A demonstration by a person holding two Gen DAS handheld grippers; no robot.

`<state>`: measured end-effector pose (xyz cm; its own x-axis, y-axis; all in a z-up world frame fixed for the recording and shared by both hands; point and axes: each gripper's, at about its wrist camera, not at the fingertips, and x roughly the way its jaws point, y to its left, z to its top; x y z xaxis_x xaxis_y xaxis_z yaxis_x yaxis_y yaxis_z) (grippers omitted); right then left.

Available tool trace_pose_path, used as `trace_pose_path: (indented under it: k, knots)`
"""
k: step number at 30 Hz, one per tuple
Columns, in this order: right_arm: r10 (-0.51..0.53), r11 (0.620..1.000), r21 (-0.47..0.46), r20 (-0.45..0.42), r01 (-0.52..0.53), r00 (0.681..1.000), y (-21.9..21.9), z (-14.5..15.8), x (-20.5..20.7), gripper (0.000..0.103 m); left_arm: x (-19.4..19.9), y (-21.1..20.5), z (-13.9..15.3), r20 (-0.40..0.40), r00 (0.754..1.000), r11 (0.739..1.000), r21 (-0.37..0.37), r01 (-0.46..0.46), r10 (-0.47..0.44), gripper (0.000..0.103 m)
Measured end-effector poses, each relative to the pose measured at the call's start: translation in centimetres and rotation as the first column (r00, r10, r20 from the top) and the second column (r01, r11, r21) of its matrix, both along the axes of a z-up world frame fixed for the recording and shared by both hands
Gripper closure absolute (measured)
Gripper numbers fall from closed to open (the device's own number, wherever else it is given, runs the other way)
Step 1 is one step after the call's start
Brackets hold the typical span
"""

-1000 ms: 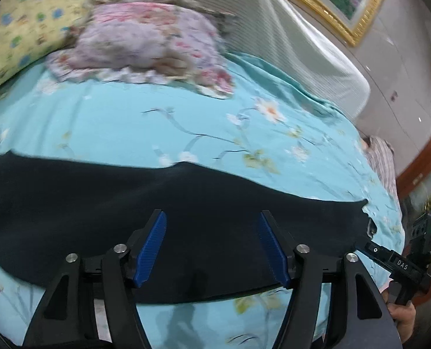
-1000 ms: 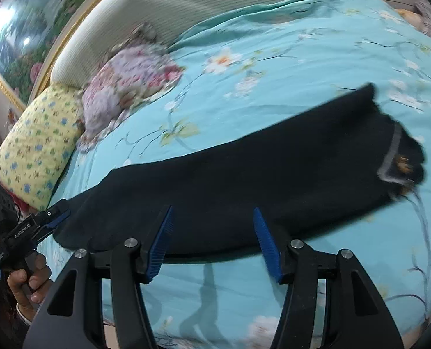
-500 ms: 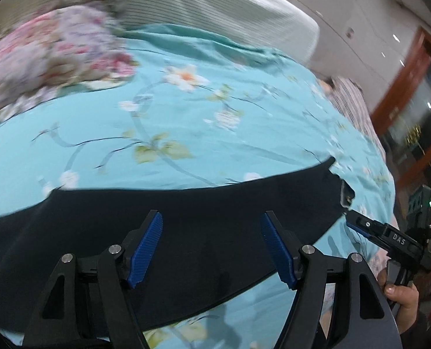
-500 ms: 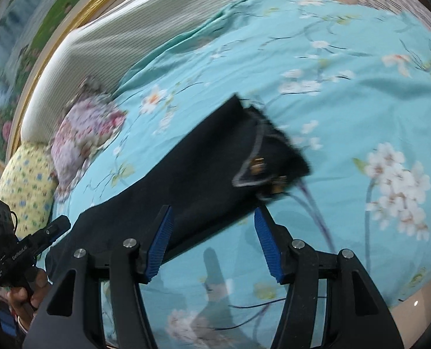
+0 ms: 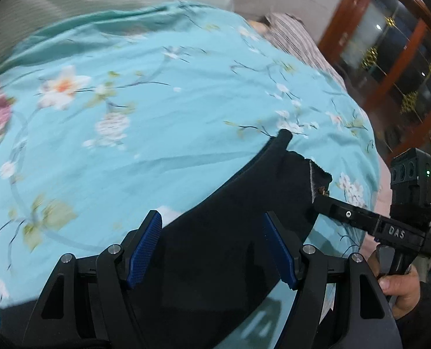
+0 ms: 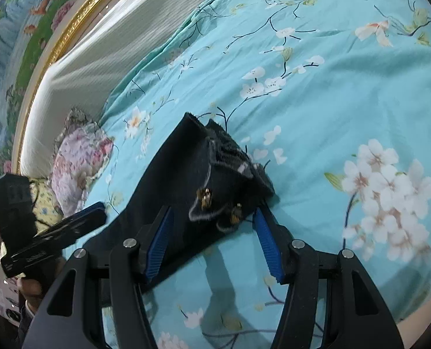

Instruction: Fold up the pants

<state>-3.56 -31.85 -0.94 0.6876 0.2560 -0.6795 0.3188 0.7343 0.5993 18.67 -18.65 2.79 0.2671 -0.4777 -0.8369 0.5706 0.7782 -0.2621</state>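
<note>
Two claws hang over the bed (image 5: 163, 133), both spread wide and gripping nothing. The pants (image 6: 183, 186) lie flat on the blue flowered sheet as one long dark strip, legs apparently stacked, waistband end rumpled with its brass buttons showing. The right claw (image 6: 212, 240) sits just above that waistband, blue pads straddling its near corner; the left claw (image 5: 212, 247) hovers over the mid-length of the pants (image 5: 230, 232).

I judge the cloth soft, limp and light, thick enough to hold a crease yet sure to sag and drag if lifted by one point. Best holds look like the two waistband corners, pinching both layers together at the edge; the buttons and bunched fly would make a lumpy, slippery bite.

Compared with a second ago, both cameras have swung toward the waist end: the right claw, then over the middle of the legs, is now at the waistband, and the pillows have nearly left the left view
</note>
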Motion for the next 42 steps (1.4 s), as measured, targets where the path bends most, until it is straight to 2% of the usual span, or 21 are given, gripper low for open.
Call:
trace_pose_path:
  k: [2, 3, 4, 6, 7, 10, 13, 15, 16, 21, 24, 31, 35, 42]
  knots:
    - [-0.003, 1.0, 0.019, 0.021, 0.002, 1.0, -0.2, -0.2, 0.2, 0.045, 1.0, -1.2, -0.6, -0.033, 0.999, 1.0, -0.006, 0.025, -0.025, 0.031]
    - [-0.005, 1.0, 0.024, 0.027, 0.005, 1.0, -0.2, -0.4, 0.3, 0.055, 1.4, -1.7, -0.9, -0.044, 0.998, 0.999, -0.007, 0.033, -0.034, 0.031]
    - [-0.009, 1.0, 0.014, 0.025, 0.009, 1.0, -0.4, -0.5, 0.3, 0.072, 1.9, -2.3, -1.2, -0.053, 0.998, 0.999, -0.008, 0.043, -0.043, 0.031]
    - [-0.019, 1.0, 0.017, 0.013, 0.019, 1.0, -1.2, -1.0, 0.2, 0.084, 2.6, -3.4, -1.6, -0.067, 0.996, 0.998, -0.014, 0.065, -0.066, 0.031]
    - [-0.024, 0.999, 0.044, 0.02, 0.023, 1.0, -1.7, -1.3, 0.0, 0.086, 2.9, -4.1, -1.9, -0.069, 0.994, 0.997, -0.016, 0.079, -0.08, 0.031]
    - [-0.027, 0.998, 0.064, 0.036, 0.024, 0.999, -2.3, -1.5, -0.5, 0.088, 3.7, -6.2, -2.5, -0.077, 0.99, 0.993, -0.016, 0.12, -0.121, 0.031]
    - [-0.02, 0.998, 0.056, 0.049, 0.017, 0.999, -2.4, -1.4, -0.6, 0.088, 4.7, -8.2, -3.4, -0.122, 0.98, 0.987, -0.019, 0.157, -0.159, 0.038]
    - [-0.023, 0.998, 0.066, 0.055, 0.019, 0.998, -2.7, -1.5, -0.6, 0.089, 5.1, -9.4, -4.0, -0.151, 0.97, 0.982, -0.026, 0.187, -0.188, 0.047]
    - [-0.022, 0.998, 0.068, 0.057, 0.018, 0.998, -2.8, -1.6, -0.7, 0.089, 5.2, -9.9, -4.1, -0.154, 0.967, 0.979, -0.032, 0.201, -0.203, 0.049]
    - [-0.017, 0.998, 0.054, 0.061, 0.014, 0.998, -2.7, -1.8, -1.1, 0.089, 5.5, -12.1, -4.2, -0.182, 0.95, 0.967, -0.065, 0.247, -0.255, 0.084]
    - [-0.02, 0.998, 0.059, 0.07, 0.016, 0.997, -2.7, -1.9, -1.2, 0.089, 4.9, -12.2, -3.6, -0.146, 0.954, 0.965, -0.06, 0.256, -0.262, 0.091]
    - [0.02, 0.995, 0.097, 0.14, -0.033, 0.99, -2.2, -0.8, -1.2, 0.089, 4.0, -9.0, -0.1, -0.1, 0.97, 0.966, -0.16, 0.203, -0.221, 0.092]
    - [0.071, 0.991, 0.099, 0.221, -0.095, 0.973, -0.8, 0.9, -1.2, 0.089, 3.2, -6.8, 1.8, -0.07, 0.98, 0.966, -0.196, 0.17, -0.187, 0.092]
    - [0.145, 0.978, 0.103, 0.285, -0.181, 0.947, 2.2, 2.3, -0.6, 0.089, 1.8, -1.6, 4.2, -0.036, 0.994, 0.963, -0.252, 0.093, -0.105, 0.092]
